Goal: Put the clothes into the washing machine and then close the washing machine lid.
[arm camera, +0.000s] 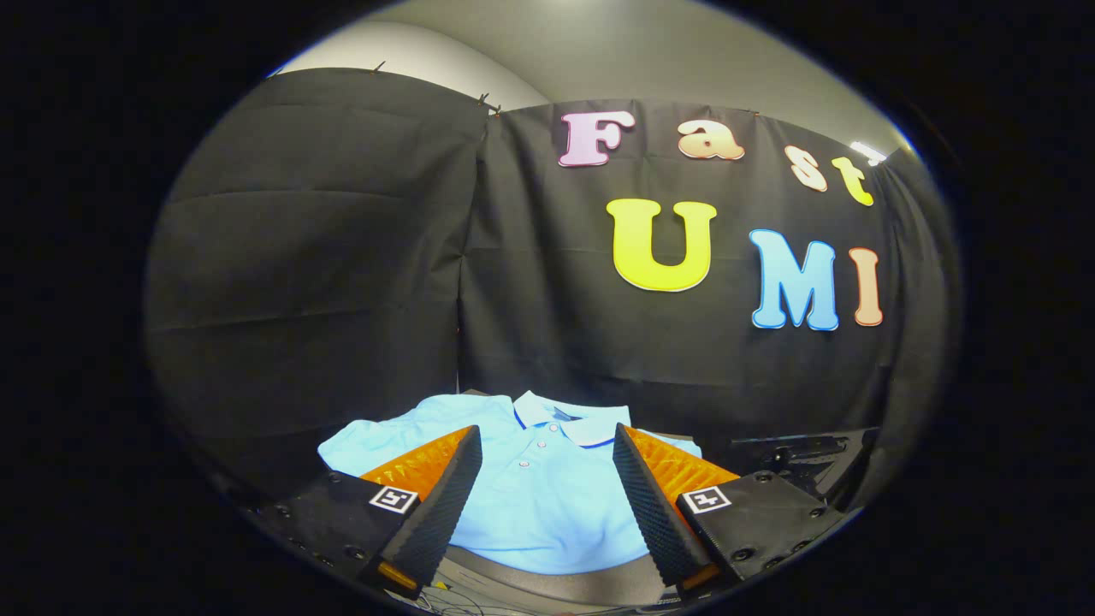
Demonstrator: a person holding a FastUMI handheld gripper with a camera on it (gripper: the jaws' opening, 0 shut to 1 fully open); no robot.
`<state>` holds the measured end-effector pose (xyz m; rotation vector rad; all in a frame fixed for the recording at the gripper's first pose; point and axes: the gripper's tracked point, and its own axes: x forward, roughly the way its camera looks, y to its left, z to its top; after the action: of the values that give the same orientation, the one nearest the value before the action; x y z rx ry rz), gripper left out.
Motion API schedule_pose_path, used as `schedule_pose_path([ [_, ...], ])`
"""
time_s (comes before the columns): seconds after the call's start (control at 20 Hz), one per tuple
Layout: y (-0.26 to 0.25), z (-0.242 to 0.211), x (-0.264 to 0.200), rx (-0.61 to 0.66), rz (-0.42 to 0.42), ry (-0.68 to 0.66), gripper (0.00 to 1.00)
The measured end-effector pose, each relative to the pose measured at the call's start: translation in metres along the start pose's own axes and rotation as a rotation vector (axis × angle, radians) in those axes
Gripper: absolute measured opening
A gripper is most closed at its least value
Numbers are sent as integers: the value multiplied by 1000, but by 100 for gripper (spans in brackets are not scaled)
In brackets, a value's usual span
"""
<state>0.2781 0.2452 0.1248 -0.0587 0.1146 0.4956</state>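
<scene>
One shirt to deal with so far: a light blue polo shirt (547, 488) lying flat, collar pointing away toward the black cloth wall, buttons facing up. The surface under it is dark and I can't really tell what it is, so I won't call it anything. The tongs (547, 479) are spread wide and holding nothing, with the shirt's front placket sitting right between the two fingers (445, 505) and a bit below them. There's some dark hardware (804, 458) off to the right beyond the shirt, could be part of the washer, honestly can't tell.

So my read is this is the grab step, not started yet. How I'd do it: drop straight down onto the chest area, not the collar or a sleeve, so you bunch up a good fold of fabric from the middle. A flat shirt gives the ribbed pads little to bite, so push down a touch into the cloth before closing, to raise a ridge. Grab only an edge and the rest will dangle and drag, and could snag on the way to the machine. Lift slow and check it's really caught.
</scene>
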Motion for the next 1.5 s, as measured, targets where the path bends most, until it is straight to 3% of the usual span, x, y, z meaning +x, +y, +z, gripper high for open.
schedule_pose_path([
  [0.6, 17, -53, 99, 42, 44, 337, 96],
  [0.95, 12, -87, 111, 49, 48, 536, 97],
  [1.15, 12, -87, 113, 83, 51, 574, 93],
  [1.45, 14, -85, 118, 63, 91, 590, 44],
  [1.5, 13, -82, 117, 64, 95, 578, 28],
])
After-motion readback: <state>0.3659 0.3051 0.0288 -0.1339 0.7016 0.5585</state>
